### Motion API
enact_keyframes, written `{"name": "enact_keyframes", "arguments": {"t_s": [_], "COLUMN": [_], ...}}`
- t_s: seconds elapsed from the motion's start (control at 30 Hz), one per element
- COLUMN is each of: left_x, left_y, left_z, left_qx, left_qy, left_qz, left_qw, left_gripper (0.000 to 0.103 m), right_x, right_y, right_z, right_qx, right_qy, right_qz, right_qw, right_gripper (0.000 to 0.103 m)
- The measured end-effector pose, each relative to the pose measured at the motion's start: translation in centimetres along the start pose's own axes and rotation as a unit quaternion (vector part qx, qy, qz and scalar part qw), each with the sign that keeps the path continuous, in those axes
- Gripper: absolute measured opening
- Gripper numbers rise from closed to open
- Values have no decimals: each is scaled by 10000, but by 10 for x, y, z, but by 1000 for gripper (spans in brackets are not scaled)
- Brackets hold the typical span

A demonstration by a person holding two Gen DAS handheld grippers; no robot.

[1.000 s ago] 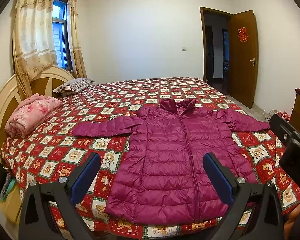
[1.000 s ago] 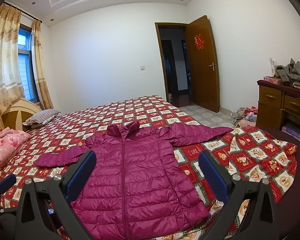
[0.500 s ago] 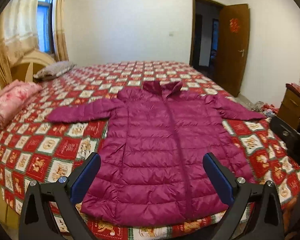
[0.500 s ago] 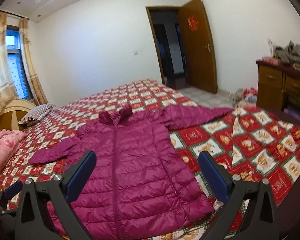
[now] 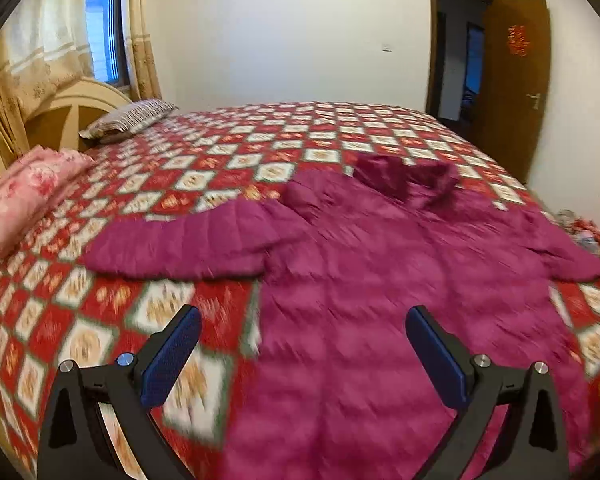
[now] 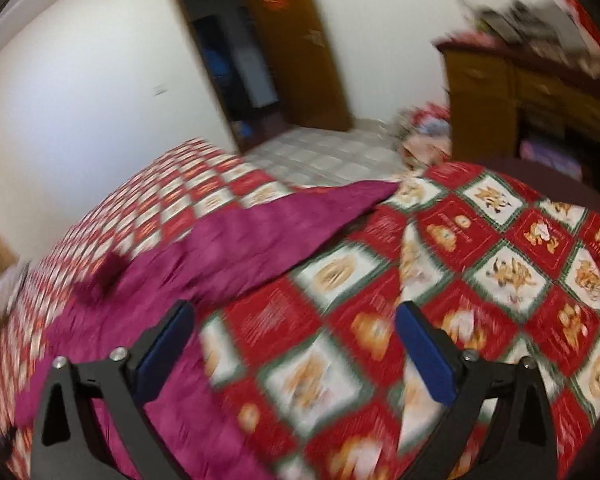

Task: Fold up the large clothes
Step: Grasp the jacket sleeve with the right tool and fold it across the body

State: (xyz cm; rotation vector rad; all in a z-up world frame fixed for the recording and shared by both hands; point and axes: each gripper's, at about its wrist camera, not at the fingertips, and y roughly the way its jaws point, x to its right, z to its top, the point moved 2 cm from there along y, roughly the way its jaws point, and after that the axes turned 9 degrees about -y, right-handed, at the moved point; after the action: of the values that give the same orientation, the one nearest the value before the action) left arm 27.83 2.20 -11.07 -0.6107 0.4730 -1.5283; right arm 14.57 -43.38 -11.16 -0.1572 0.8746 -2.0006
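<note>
A bed [image 5: 260, 136] covered in a red-and-white checked quilt [image 5: 112, 312] fills both views, with a wooden headboard [image 5: 60, 108] at its left end, a striped pillow [image 5: 128, 120] beside that, and a folded pink blanket [image 5: 28, 196] nearer the camera; a wooden dresser [image 6: 520, 92] and an open door [image 5: 512, 80] stand off to the right. On the quilt lies the task's garment, a magenta puffer jacket [image 5: 360, 280], spread flat and unfolded, collar [image 5: 404, 172] toward the far side of the bed, so its long axis runs away from the person, hem nearest. Its left sleeve [image 5: 180, 246] stretches out sideways toward the headboard, and its right sleeve [image 6: 284, 224] reaches the opposite way toward the dresser. The left gripper [image 5: 300, 356] hangs above the left edge of the jacket's body, its blue pads [image 5: 172, 360] spread wide apart and holding nothing; the left sleeve lies ahead and a little left of it. The right gripper [image 6: 294, 356], fingers likewise wide apart and empty, sits over bare quilt just beside the jacket's right edge, with the right sleeve ahead and to its left. Each gripper is thus nearer its own sleeve, which I judge suits a first fold of the sleeves inward. Both views are motion-blurred, so fine seams cannot be made out.
</note>
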Motion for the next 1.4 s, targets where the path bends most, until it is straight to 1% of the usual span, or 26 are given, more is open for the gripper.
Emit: {"name": "enact_keyframes", "arguments": {"t_s": [0.07, 0.13, 0.2, 0.23, 0.3, 0.37, 0.5, 0.63, 0.7, 0.73, 0.77, 0.8, 0.83, 0.87, 0.9, 0.97, 1.0, 1.03, 1.1, 1.13, 1.2, 1.4], "left_x": [-5, -11, -14, -16, -20, -24, -30, -35, -38, -40, -41, -45, -48, -49, -49, -45, -44, -43, -44, -44, -44, -45], "left_y": [26, 54, 80, 90, 115, 130, 149, 168, 174, 175, 176, 178, 180, 181, 181, 181, 181, 182, 182, 182, 182, 182], "left_z": [10, 19, 24, 24, 24, 23, 18, 10, 9, 8, 7, 6, 5, 5, 5, 3, 3, 3, 4, 4, 4, 3], "left_qx": [-29, -39, -63, -95, -255, -256, -213, -513, -672, -729, -768, -845, -892, -909, -895, -884, -896, -906, -913, -915, -909, -900], "left_qy": [-41, -126, -195, -229, -352, -458, -586, -693, -791, -866, -925, -1049, -1135, -1198, -1197, -1117, -1083, -1062, -1053, -1055, -1065, -1088], "left_qz": [185, 247, 386, 414, 407, 474, 586, 523, 459, 393, 347, 254, 192, 143, 138, 205, 240, 258, 266, 264, 248, 221], "left_qw": [9998, 9996, 9990, 9988, 9982, 9975, 9963, 9949, 9935, 9928, 9921, 9906, 9893, 9885, 9887, 9896, 9898, 9899, 9899, 9899, 9898, 9897], "left_gripper": [102, 102, 102, 102, 102, 102, 102, 102, 102, 102, 102, 102, 102, 102, 102, 102, 102, 102, 102, 102, 102, 102], "right_x": [23, 39, 50, 55, 65, 74, 81, 80, 79, 79, 80, 83, 84, 86, 87, 90, 90, 92, 91, 88, 79, 51], "right_y": [31, 61, 89, 105, 125, 146, 182, 200, 204, 206, 214, 220, 226, 230, 229, 224, 221, 213, 201, 190, 176, 149], "right_z": [24, 42, 56, 62, 69, 76, 80, 88, 89, 88, 87, 83, 80, 77, 78, 75, 75, 75, 79, 83, 91, 108], "right_qx": [-176, -302, -455, -568, -672, -792, -1161, -1200, -1205, -1256, -1370, -1551, -1648, -1703, -1621, -1536, -1476, -1307, -1026, -851, -652, -331], "right_qy": [365, 551, 615, 663, 771, 816, 958, 783, 744, 679, 680, 719, 732, 755, 708, 735, 768, 859, 880, 797, 630, 313], "right_qz": [-106, -196, -403, -505, -705, -918, -1012, -1339, -1466, -1518, -1485, -1441, -1429, -1412, -1442, -1288, -1170, -978, -816, -749, -642, -290], "right_qw": [9991, 9978, 9963, 9949, 9922, 9893, 9834, 9806, 9790, 9780, 9770, 9747, 9732, 9723, 9736, 9769, 9791, 9828, 9875, 9904, 9938, 9985], "right_gripper": [92, 89, 88, 83, 77, 77, 78, 78, 75, 62, 54, 33, 24, 21, 20, 15, 12, 11, 11, 11, 10, 8]}}
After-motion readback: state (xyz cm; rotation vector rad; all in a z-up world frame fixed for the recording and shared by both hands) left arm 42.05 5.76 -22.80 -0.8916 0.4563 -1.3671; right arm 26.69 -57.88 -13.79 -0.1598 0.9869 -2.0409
